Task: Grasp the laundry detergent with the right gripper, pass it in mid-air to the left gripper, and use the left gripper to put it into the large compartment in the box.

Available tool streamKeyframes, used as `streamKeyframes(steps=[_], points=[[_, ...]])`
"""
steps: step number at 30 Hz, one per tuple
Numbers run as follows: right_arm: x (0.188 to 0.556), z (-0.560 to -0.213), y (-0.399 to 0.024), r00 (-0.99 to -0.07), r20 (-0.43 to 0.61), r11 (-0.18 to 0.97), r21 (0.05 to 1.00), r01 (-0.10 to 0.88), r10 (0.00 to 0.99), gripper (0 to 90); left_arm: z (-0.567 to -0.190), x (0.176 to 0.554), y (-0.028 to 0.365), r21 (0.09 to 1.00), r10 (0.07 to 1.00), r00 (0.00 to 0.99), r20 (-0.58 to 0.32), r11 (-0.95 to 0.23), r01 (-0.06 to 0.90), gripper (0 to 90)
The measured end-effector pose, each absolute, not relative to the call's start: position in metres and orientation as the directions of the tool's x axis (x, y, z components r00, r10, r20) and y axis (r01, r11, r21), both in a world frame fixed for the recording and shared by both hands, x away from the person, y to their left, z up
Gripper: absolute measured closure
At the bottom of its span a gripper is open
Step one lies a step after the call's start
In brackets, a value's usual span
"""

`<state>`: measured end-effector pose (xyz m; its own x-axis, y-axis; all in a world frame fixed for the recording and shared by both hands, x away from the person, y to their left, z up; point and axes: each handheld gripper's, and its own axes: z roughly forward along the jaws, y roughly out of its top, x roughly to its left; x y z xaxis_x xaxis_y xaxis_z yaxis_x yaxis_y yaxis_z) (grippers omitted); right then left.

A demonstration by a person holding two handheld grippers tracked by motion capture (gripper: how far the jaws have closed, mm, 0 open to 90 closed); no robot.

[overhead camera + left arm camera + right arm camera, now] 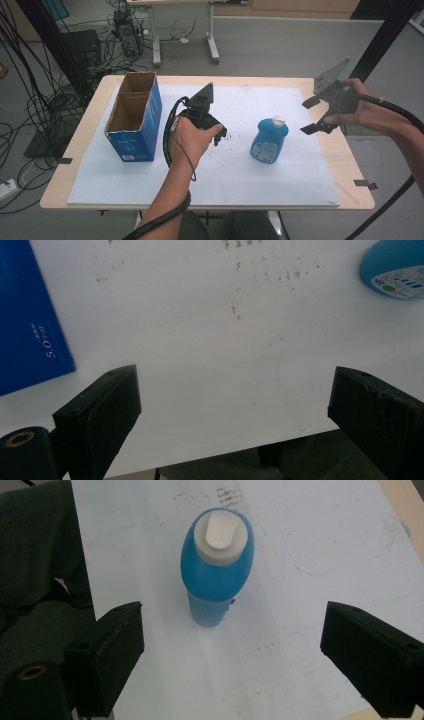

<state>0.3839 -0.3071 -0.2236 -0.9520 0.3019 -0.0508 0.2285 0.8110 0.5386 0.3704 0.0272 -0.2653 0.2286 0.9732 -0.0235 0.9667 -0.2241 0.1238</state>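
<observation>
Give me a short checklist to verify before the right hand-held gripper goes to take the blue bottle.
1. Right hand-held gripper jaws open and empty: ok.
2. Blue bottle stands upright on the white mat: ok.
3. White cap is on the bottle: ok; whether it is tight: cannot tell.
4. Space around the bottle is free: ok.
5. Left hand-held gripper is apart from the bottle, jaws open: ok.
6. Blue cardboard box stands open at the top: ok.
</observation>
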Motion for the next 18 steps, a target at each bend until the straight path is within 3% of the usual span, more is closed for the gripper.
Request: streamKeyframes(steps=[18], points=[[0.362,-0.27,-0.338,-0.923,-0.017,0.581,0.782,0.227,0.383,5.1,-0.269,0.373,0.018,0.116,0.97,0.242,-0.006,-0.24,0.964,7.3]])
